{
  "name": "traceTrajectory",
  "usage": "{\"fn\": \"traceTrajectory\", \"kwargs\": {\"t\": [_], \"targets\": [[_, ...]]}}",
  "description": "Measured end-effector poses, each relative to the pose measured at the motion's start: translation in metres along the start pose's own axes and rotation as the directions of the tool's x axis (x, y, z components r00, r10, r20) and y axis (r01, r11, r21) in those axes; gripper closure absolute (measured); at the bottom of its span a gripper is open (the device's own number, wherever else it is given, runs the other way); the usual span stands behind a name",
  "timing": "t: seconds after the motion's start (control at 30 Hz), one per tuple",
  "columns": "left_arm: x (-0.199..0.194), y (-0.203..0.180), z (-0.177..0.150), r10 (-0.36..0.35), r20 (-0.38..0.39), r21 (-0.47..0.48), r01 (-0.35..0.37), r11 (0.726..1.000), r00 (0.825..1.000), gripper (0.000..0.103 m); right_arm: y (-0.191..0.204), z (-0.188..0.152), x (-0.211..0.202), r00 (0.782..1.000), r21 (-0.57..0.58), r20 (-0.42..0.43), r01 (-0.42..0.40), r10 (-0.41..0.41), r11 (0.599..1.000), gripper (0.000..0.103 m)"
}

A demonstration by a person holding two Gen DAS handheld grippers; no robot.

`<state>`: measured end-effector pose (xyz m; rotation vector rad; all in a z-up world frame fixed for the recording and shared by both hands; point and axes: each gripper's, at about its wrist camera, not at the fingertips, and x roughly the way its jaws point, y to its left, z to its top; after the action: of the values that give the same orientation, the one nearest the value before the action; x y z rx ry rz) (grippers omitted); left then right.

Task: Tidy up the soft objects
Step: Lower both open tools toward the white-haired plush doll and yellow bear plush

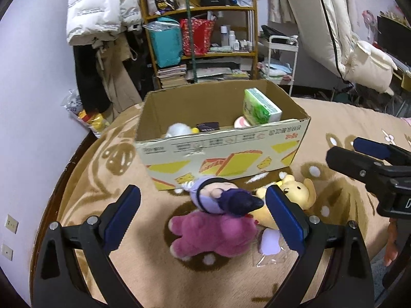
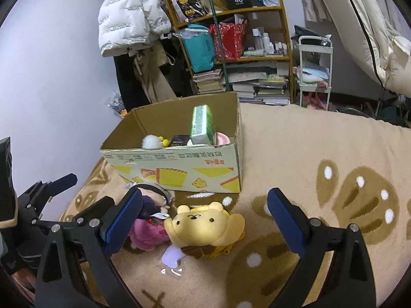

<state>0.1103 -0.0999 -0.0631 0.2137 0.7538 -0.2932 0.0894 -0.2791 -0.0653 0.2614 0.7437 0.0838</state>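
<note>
A pink plush point(image 1: 215, 233) lies on the beige blanket point(image 1: 123, 269), with a purple-hooded doll point(image 1: 221, 197) on top and a yellow bear plush point(image 1: 295, 195) beside it. A cardboard box point(image 1: 221, 154) stands behind them, holding a green tissue pack point(image 1: 260, 106) and a white plush point(image 1: 178, 129). My left gripper point(image 1: 203, 218) is open above the pink plush and doll. My right gripper point(image 2: 205, 218) is open above the yellow bear point(image 2: 205, 228); the pink plush point(image 2: 147, 233), the doll point(image 2: 151, 197) and the box point(image 2: 179, 169) show there too.
A small clear packet with a lilac card point(image 1: 269, 243) lies by the plushes. Behind the bed stand a cluttered wooden shelf point(image 1: 203, 33), a white cart point(image 1: 280, 59) and hanging coats point(image 1: 100, 7). The blanket point(image 2: 321, 154) stretches to the right of the box.
</note>
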Motion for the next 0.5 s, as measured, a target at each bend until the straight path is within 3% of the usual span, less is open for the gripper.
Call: {"fn": "traceTrajectory", "kwargs": {"t": [0.5], "targets": [[0.049,-0.017,-0.001,-0.032,-0.096,0.044,0.036,0.998,0.995,0.006,-0.021,0.007,0.045,0.996,0.089,-0.084,0.012,-0.004,0.996,0.001]]}}
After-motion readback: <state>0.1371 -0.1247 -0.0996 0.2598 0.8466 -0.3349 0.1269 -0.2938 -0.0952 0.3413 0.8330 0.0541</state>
